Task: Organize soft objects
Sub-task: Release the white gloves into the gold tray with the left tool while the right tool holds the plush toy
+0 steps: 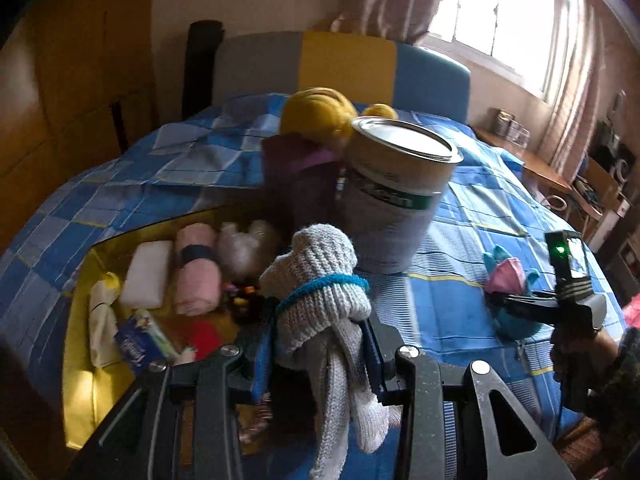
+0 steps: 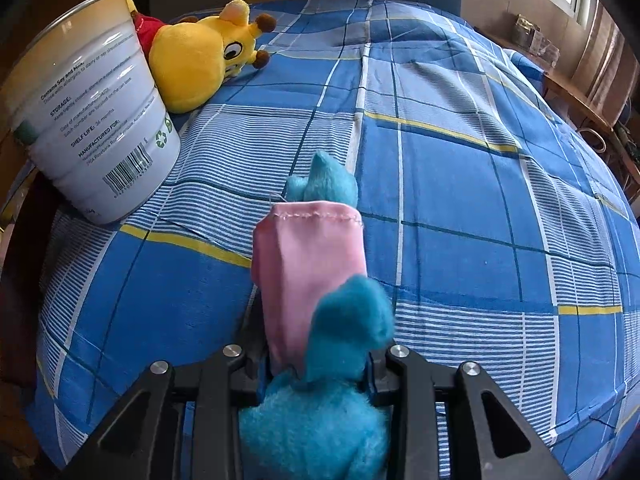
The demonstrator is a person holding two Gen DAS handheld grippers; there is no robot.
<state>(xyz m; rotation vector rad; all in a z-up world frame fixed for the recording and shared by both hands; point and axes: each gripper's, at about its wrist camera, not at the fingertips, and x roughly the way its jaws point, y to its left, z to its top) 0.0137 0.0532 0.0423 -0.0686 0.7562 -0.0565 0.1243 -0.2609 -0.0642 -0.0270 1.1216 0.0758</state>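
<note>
- A bedroom: a bed under a blue, white and yellow checked bedspread [image 2: 460, 184] fills both views, with a curtained window [image 1: 500, 20] beyond it on the right.
- The left gripper [image 1: 320, 344] is clenched on a grey knitted glove with a blue cuff band [image 1: 316, 280]; the cuff end stands up ahead of the fingers, and the glove's fingers dangle below them.
- Ahead and left of the left gripper, a yellow box [image 1: 80, 384] holds a white folded cloth [image 1: 146, 274], a rolled pink cloth with a dark band [image 1: 198, 276] beside it, a clear plastic bag [image 1: 240, 246] and a blue tissue pack [image 1: 140, 344].
- Straight ahead of the left gripper, a white metal can [image 1: 396, 196] stands on the bedspread, tilted in this view; a yellow plush toy [image 2: 204, 60] lies just behind it.
- The right gripper [image 2: 316, 360] grips a blue plush toy with a pink fabric piece [image 2: 312, 280], holding it just above the bedspread; the can sits ahead and to its left.
- In the left wrist view, the right gripper [image 1: 520, 300] appears off to the right with that toy.
</note>
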